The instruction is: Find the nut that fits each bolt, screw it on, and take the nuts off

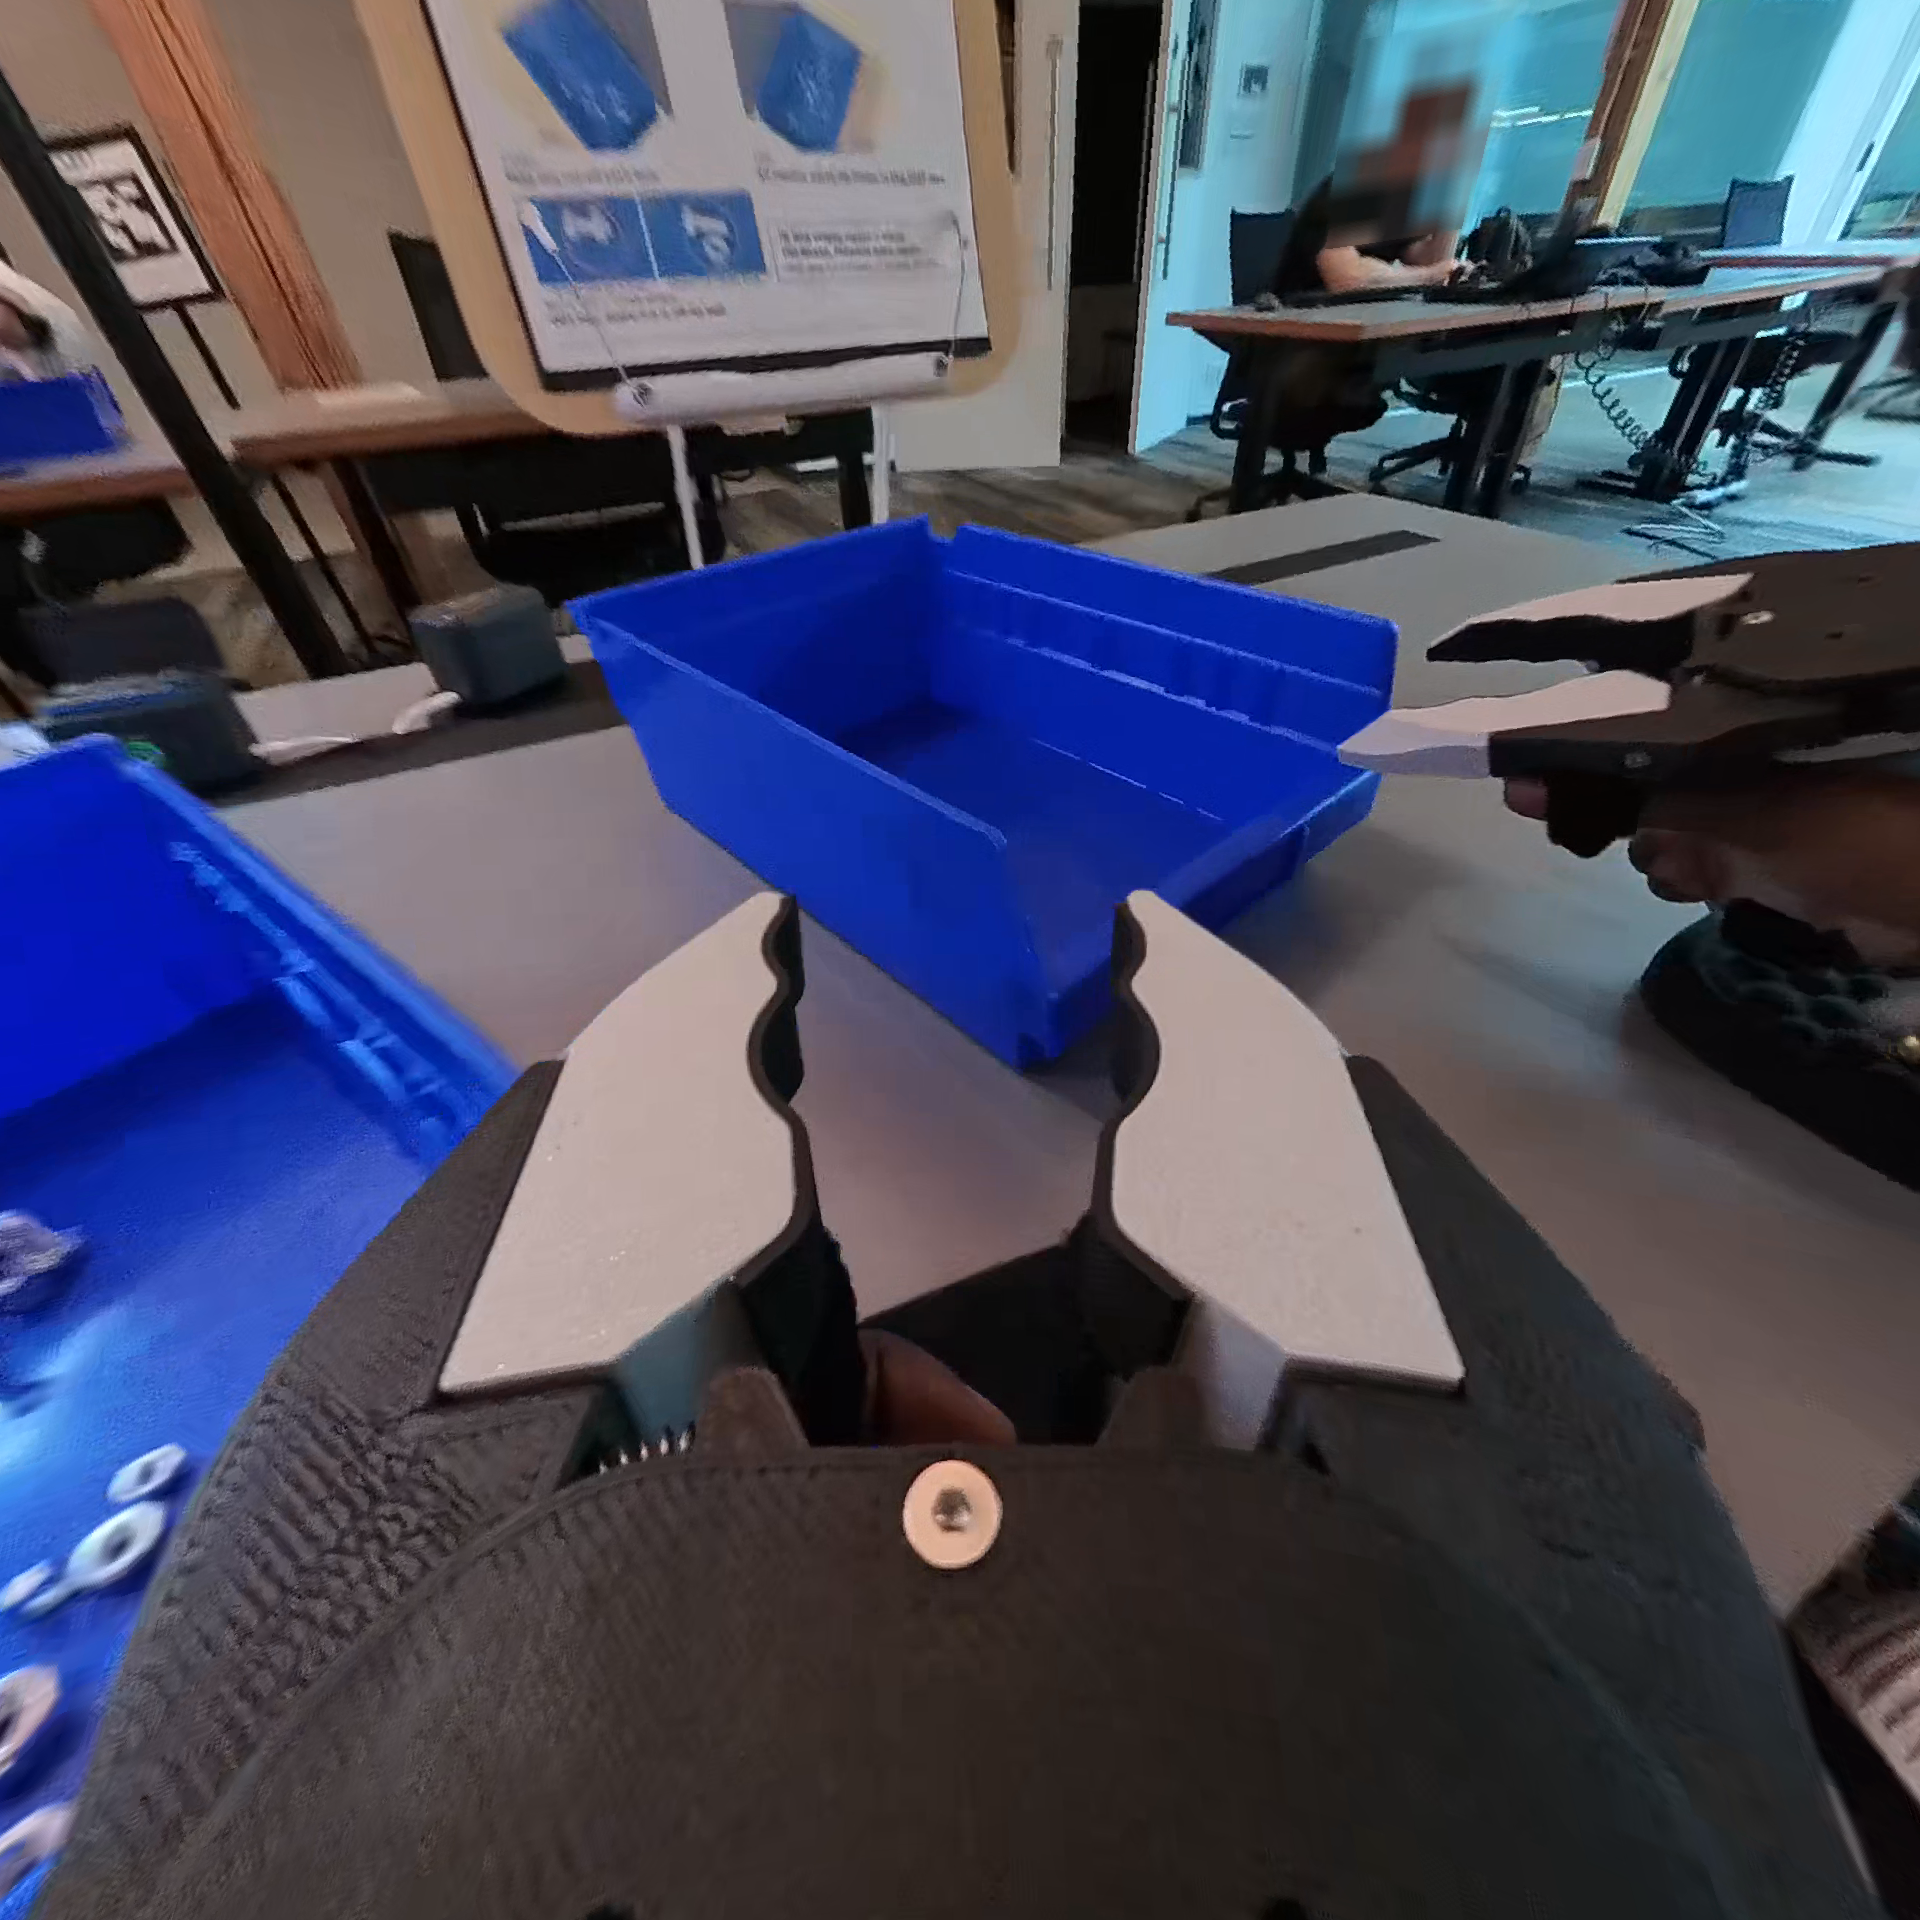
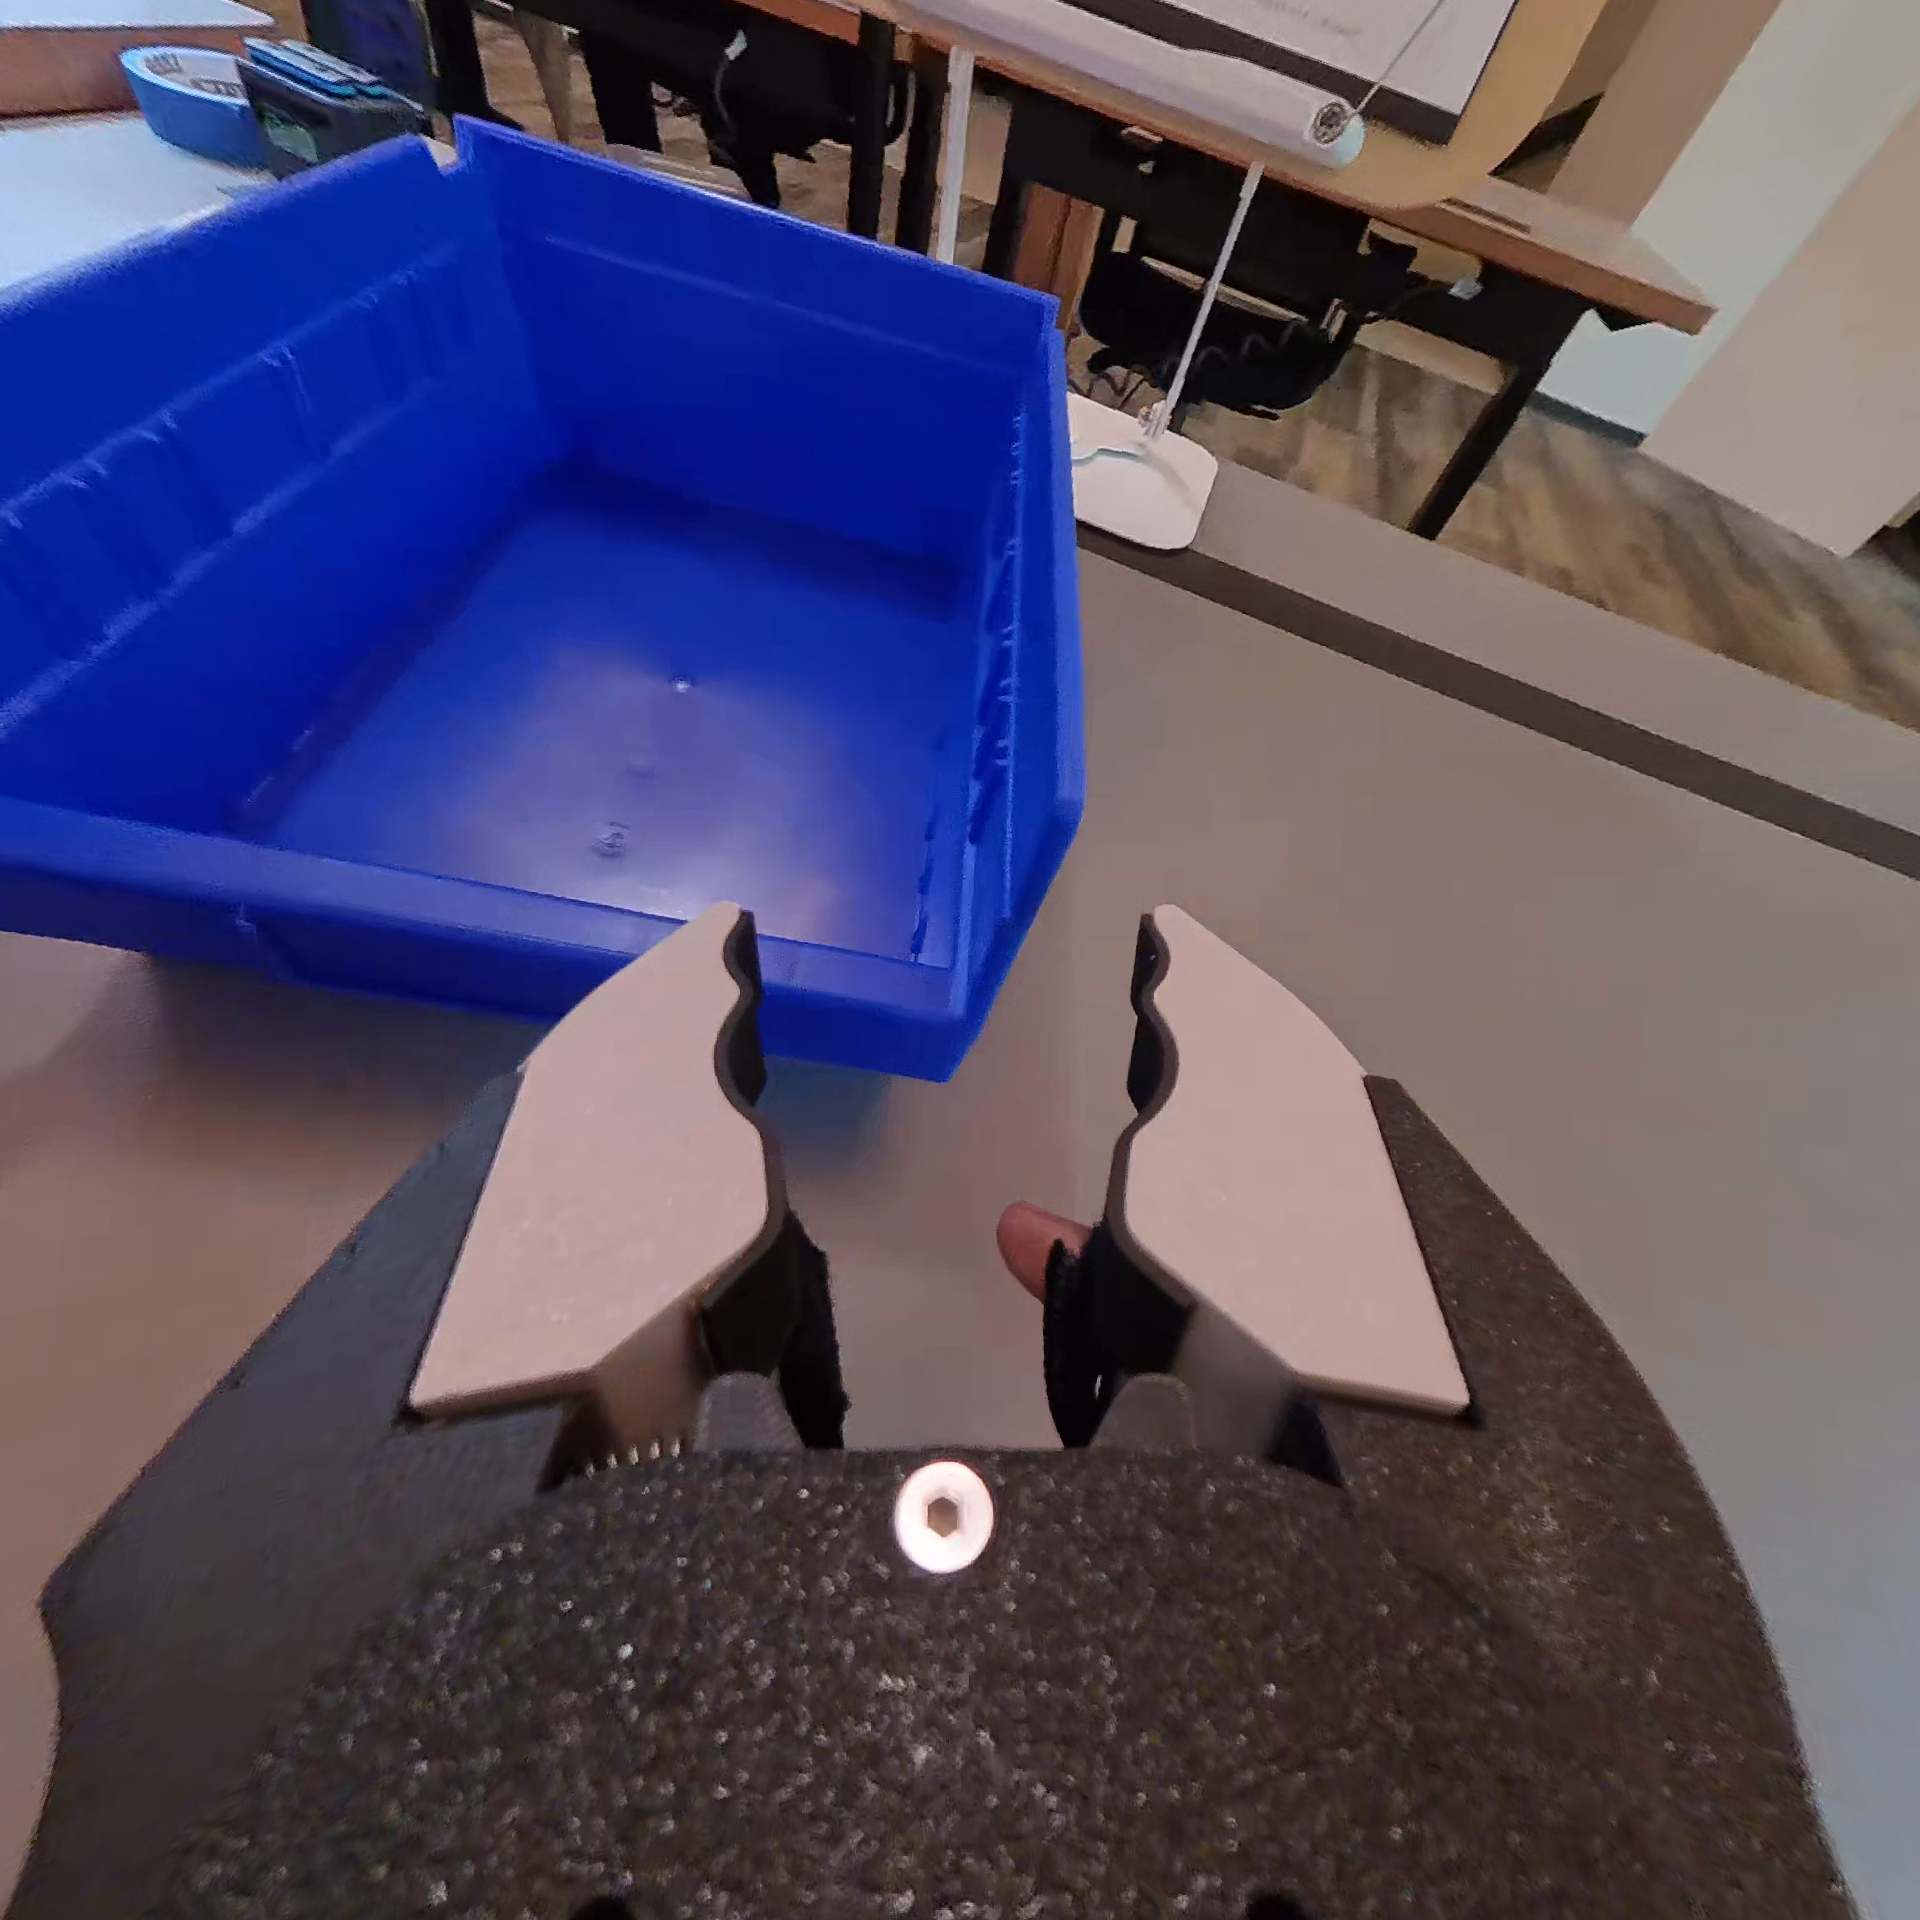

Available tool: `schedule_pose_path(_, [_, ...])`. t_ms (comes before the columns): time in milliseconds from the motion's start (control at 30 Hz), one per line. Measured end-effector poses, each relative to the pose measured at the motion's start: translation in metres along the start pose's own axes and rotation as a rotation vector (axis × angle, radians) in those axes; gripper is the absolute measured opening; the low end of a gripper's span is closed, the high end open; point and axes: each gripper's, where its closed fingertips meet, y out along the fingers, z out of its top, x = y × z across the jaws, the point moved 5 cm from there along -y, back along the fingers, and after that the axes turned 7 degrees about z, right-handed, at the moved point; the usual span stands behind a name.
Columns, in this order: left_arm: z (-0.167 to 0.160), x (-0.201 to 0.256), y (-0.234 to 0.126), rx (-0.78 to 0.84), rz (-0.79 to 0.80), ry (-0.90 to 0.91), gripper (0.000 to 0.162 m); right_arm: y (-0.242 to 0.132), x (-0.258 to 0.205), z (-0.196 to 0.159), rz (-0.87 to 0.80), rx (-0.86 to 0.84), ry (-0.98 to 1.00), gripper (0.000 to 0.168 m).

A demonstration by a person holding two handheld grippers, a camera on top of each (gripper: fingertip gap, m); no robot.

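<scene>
1. Left wrist view: two blue plastic bins sit on a grey worktop. One empty bin lies straight ahead, and a second bin sits at the left edge of the frame.
2. The second bin holds the silver nuts. About six show along the lower left, all blurred, so the exact count is uncertain. No bolt can be made out in either view.
3. The left tongs are spread wide and hold nothing. Their two grey fingers hover over bare worktop, with the tips just short of the empty bin's near corner.
4. The right tongs reach in from the right edge of this view, held by a hand. Their tips are parted, and the lower one sits against the empty bin's right rim.
5. Right wrist view: the right tongs are also spread wide and hold nothing. A fingertip shows between the two fingers, low down.
6. The empty bin fills the upper left of this view. Its low front lip lies just beyond the left finger's tip.
7. Open grey worktop stretches to the right of the bin, up to a dark strip running along it.
8. A roll of blue tape sits on the worktop behind the bin, well apart from both tongs.
9. A white stand with a poster stands beyond the worktop's far edge.
</scene>
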Motion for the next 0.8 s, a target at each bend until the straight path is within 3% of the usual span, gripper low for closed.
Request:
schedule_pose_path(333, [-0.015,0.024,0.080,-0.111,0.067,-0.027,0.078,0.021,0.025,0.008,0.126,-0.086,0.035,0.070])
schedule_pose_path(433, [-0.018,0.018,0.091,-0.163,0.079,-0.021,0.080,0.034,0.025,0.003,0.143,-0.109,0.001,0.057])
schedule_pose_path(533, [-0.030,0.019,0.103,-0.314,0.017,0.000,0.071,0.040,0.021,0.005,0.120,-0.100,-0.061,0.040])
schedule_pose_path(633, [-0.036,0.016,0.108,-0.365,0.036,0.055,0.040,0.042,0.020,0.005,0.063,-0.127,-0.151,0.014])
schedule_pose_path(800, [-0.028,0.009,0.103,-0.295,0.145,0.141,0.022,0.028,0.011,0.016,0.031,-0.079,-0.259,0.012])
